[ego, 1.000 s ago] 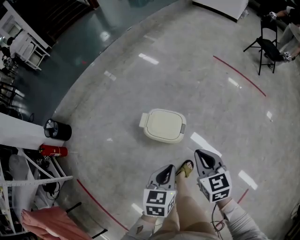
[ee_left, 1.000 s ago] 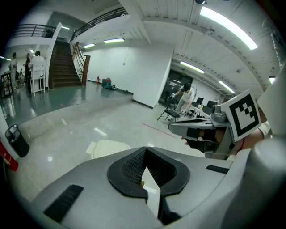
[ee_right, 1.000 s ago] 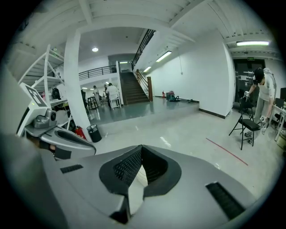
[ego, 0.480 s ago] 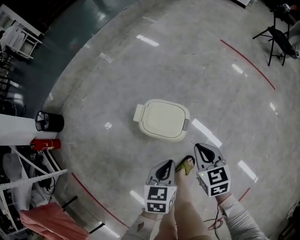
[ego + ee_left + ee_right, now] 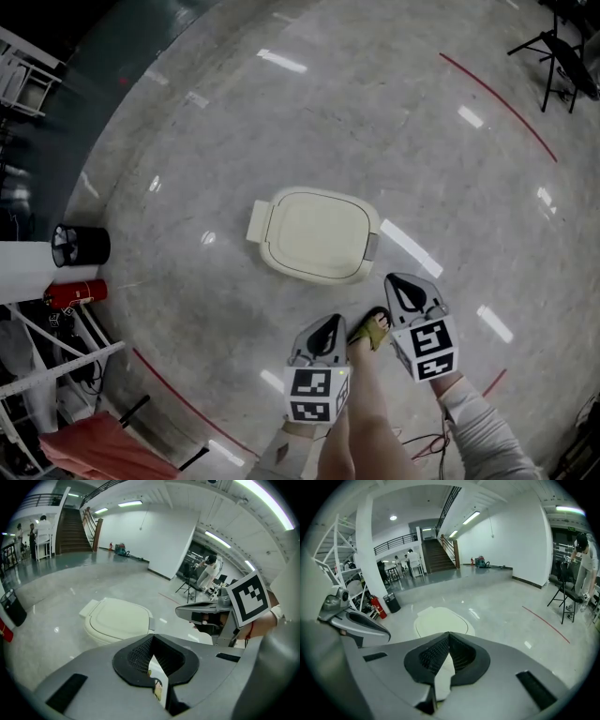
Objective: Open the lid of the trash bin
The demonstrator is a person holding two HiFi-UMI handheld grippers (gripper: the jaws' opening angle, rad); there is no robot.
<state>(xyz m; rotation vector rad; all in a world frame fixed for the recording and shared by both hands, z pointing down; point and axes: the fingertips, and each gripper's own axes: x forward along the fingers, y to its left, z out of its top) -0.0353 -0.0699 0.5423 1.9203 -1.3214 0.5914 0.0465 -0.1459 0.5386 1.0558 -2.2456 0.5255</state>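
A cream trash bin (image 5: 314, 234) stands on the polished floor with its lid down flat; a small grey tab (image 5: 372, 247) sits on its right side. Both grippers hang in the air short of it. My left gripper (image 5: 328, 328) is below the bin's near edge, shut, with nothing between its jaws. To the right, my right gripper (image 5: 411, 292) is just past the bin's right corner, also shut and empty. The left gripper view has the bin (image 5: 119, 620) ahead beyond the left gripper (image 5: 152, 637). In the right gripper view the bin (image 5: 440, 620) lies ahead of the right gripper (image 5: 449, 633).
My sandalled foot (image 5: 372, 330) is planted between the grippers, close to the bin. A black waste basket (image 5: 80, 246) and a red fire extinguisher (image 5: 75, 292) stand at the left by a white rack (image 5: 56, 361). Red floor lines (image 5: 497, 103) curve round; a folding stand (image 5: 562, 56) is far right.
The bin has come closer and looks larger, sliding left and down in the head view. Both grippers keep their places near my foot and stay shut.
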